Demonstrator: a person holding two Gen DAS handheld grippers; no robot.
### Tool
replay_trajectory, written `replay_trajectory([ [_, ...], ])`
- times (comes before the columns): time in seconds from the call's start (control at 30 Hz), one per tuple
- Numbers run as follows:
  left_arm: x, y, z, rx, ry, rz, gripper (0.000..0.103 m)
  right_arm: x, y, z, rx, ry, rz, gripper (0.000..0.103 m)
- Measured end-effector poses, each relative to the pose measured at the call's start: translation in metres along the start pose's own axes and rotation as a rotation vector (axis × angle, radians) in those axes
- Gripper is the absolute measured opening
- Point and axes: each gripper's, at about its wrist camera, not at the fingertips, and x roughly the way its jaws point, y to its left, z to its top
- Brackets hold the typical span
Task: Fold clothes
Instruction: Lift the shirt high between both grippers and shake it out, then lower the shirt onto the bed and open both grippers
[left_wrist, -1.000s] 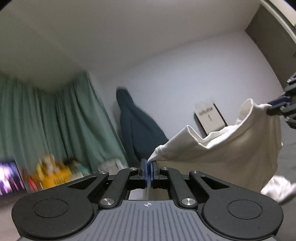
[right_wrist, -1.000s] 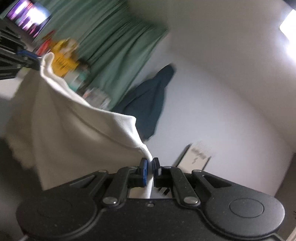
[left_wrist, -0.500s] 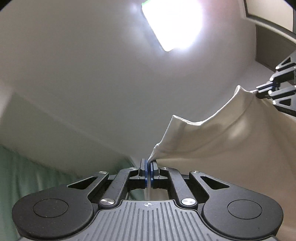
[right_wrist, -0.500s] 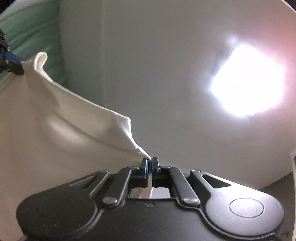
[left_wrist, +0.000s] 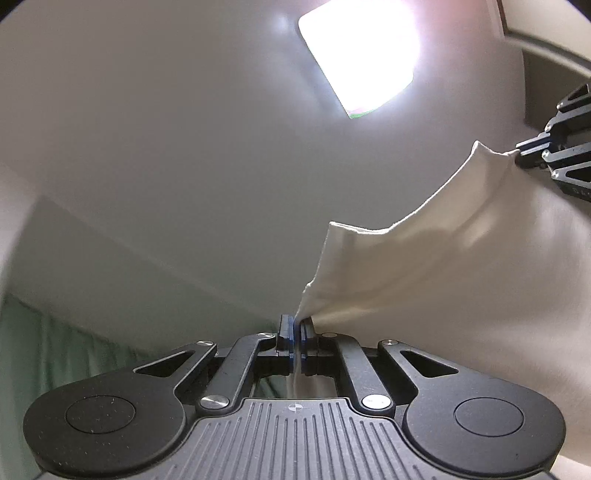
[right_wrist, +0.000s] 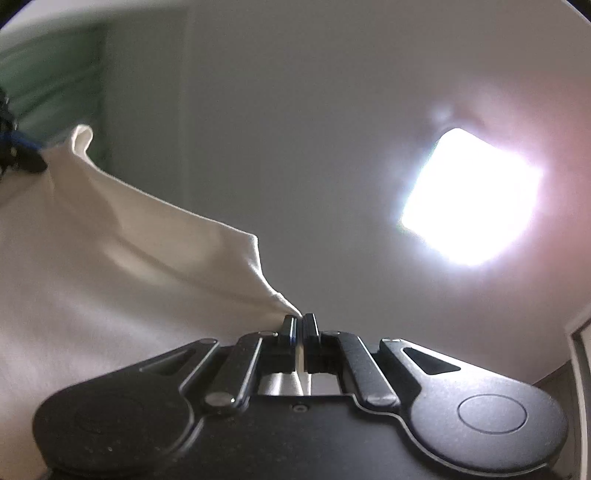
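Left gripper (left_wrist: 295, 325): jaws pressed together, pinching one corner of the cream garment (left_wrist: 443, 288). Fabric is trapped between the blue pads and a thin strip of it runs down through the gap behind them. No daylight between pads apart from the cloth's thickness.

Right gripper (right_wrist: 300, 323): jaws likewise pressed together, pinching a second corner of the same garment (right_wrist: 110, 288). Cloth enters from the left side of the pads; a pale strip shows below, between the finger bases.

Cross-views: the right gripper (left_wrist: 532, 155) also shows at the right edge of the left wrist view, its dark tips clamped on a raised fabric peak. The left gripper (right_wrist: 26, 155) shows at the left edge of the right wrist view, blurred, gripping the opposite peak.

Count:
- Grippers: 2, both closed on cloth.
- Garments: 1.
- Ceiling light (left_wrist: 358, 55): 1, rectangular, very bright, overexposed in both views.
- Green curtain (left_wrist: 44, 350): 1 area, lower left in the left view, upper left in the right view (right_wrist: 48, 74).

Garment condition: plain cream/off-white knit, no print visible. Held up in the air between the 2 grippers, against the ceiling. The top edge sags in a shallow curve between the 2 pinch points, w/ a small folded-over flap near each grip. Soft creases fan out from each pinched corner. The rest hangs down and runs out of frame, so its type and lower edge can't be told.
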Motion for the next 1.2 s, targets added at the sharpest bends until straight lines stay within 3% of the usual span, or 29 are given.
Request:
replay_trajectory([
  [0.17,0.033,-0.034,-0.074,0.015,0.152,-0.112,0.003,0.028,0.048,-0.066,-0.097,0.142,0.107,0.004],
  [0.43,0.088,-0.096,-0.204,-0.044,0.398,-0.257,0.003,0.074,0.144,-0.209,-0.221,0.333,0.292,0.004],
  [0.63,0.153,-0.148,-0.302,-0.032,0.565,-0.357,0.003,0.121,0.197,-0.299,-0.245,0.45,0.418,0.004],
  [0.87,0.22,-0.212,-0.38,0.019,0.681,-0.485,0.003,0.178,0.268,-0.374,-0.262,0.609,0.518,0.004],
  [0.97,0.231,-0.258,-0.418,0.059,0.726,-0.54,0.003,0.187,0.292,-0.406,-0.271,0.68,0.54,0.004],
  [1.07,0.246,-0.304,-0.461,0.079,0.804,-0.59,0.003,0.218,0.305,-0.438,-0.244,0.793,0.574,0.004],
  [1.2,0.25,-0.346,-0.507,0.095,0.955,-0.648,0.003,0.228,0.332,-0.482,-0.109,1.015,0.632,0.004],
])
